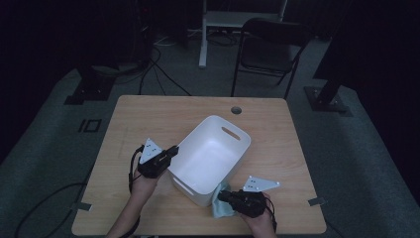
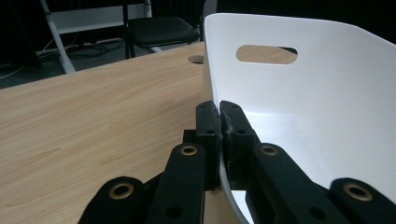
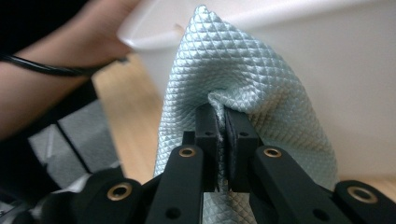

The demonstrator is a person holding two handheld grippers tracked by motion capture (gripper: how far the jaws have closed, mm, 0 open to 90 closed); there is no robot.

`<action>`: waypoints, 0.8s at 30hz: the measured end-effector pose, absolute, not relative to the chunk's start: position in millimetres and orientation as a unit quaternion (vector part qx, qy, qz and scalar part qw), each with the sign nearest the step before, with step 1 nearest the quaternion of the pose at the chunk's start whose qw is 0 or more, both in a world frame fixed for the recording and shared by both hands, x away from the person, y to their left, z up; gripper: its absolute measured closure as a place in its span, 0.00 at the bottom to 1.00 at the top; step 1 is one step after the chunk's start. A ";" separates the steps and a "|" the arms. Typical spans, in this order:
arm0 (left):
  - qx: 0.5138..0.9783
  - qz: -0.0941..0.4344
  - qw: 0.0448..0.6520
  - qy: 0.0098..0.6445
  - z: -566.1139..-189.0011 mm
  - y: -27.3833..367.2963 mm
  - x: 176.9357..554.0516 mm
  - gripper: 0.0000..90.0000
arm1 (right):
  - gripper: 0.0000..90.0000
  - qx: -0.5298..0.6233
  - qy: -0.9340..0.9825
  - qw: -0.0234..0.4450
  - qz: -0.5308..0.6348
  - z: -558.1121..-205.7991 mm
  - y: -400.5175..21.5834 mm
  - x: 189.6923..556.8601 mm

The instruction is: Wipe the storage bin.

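Left gripper: jaws pinched on the white bin's long left wall at the rim, one jaw inside and one outside; in the left gripper view the thin wall runs between the pads.
Right gripper: jaws clamped on a fold of the pale blue-green cloth; in the right gripper view the quilted fabric bunches between the pads and drapes to both sides.
Bin, place: near the middle of the wooden table, toward the person's side, standing on its base with the mouth up.
Bin, long axis: runs diagonally, from the near corner by the cloth to the far end with the slot handle; that far end points at the table's far right.
Cloth, place: at the bin's near corner, against its outer wall, low over the table top and near the front edge; whether its hem touches the wood I cannot tell.
Cloth, lie: hangs from the pinch, its longer run going roughly up and down the right gripper view.
Edges: the table's front edge lies just behind the right hand; the right edge is well apart.
Open room: bare wood left of the left hand, across the far strip by the round cable hole, and to the right of the bin.
Beyond the table: a black folding chair and floor cables, well apart from the work.
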State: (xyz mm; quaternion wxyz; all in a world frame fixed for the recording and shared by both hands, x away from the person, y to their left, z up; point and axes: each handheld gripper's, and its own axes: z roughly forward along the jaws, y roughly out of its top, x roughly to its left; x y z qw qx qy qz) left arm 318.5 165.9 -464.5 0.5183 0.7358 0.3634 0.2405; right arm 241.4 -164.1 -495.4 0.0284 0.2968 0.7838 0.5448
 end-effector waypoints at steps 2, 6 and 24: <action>0.736 0.241 0.518 0.363 -464.6 166.1 318.5 0.97 | 0.95 0.288 0.782 0.026 0.552 -491.2 -163.0 239.2; 0.737 0.237 0.519 0.361 -464.5 166.4 318.7 0.98 | 0.95 0.261 0.774 0.036 0.576 -476.5 -158.0 230.3; 0.738 0.234 0.523 0.358 -464.9 167.0 318.2 0.97 | 0.95 0.285 0.801 0.028 0.526 -508.1 -161.4 245.6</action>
